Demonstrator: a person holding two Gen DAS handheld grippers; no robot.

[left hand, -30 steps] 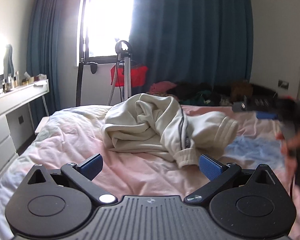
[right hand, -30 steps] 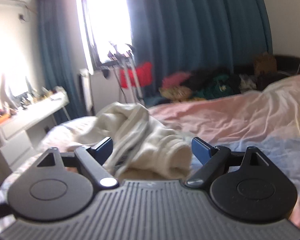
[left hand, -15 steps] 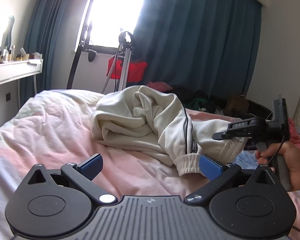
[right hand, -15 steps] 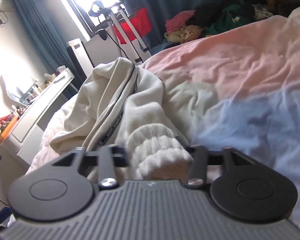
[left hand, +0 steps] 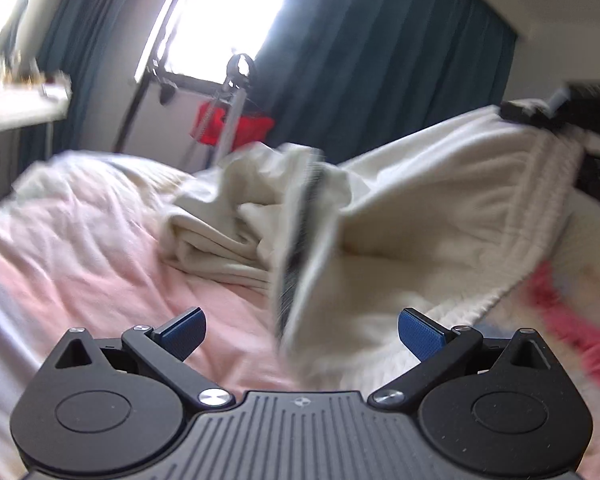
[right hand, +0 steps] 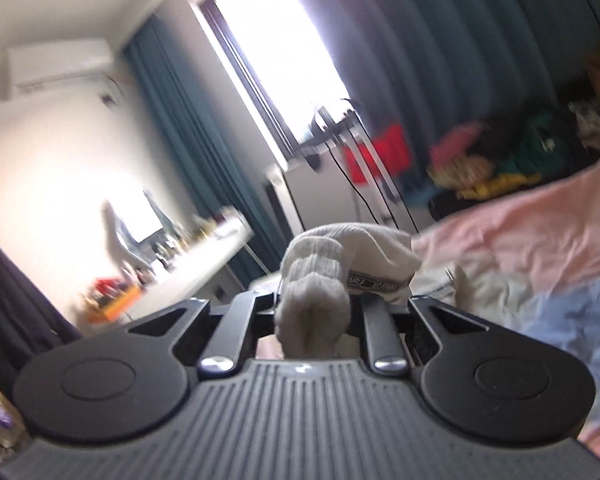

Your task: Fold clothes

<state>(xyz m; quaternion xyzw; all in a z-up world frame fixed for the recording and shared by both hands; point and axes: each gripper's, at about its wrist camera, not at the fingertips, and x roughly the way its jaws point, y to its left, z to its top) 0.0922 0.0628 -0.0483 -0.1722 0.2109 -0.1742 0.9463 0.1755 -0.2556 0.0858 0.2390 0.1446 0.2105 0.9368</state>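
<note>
left tool (left hand: 300, 330) spread wide, nothing held | right tool (right hand: 314, 308) clamps cream jacket (left hand: 420, 208) cuff | label lettering unreadable

The zip-up sweatshirt (left hand: 380, 216) is heaped on the bed (left hand: 80, 240), its cuffed end raised to the right in the right tool (right hand: 314, 304). The left tool (left hand: 300, 330) is held before the heap. A table (left hand: 16, 108) stands left of the bed, curtains (left hand: 380, 60) behind.

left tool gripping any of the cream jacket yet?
No. In the left wrist view the left tool stands wide open with its blue pads apart, and the cream jacket hangs ahead of it, ungripped.
</note>
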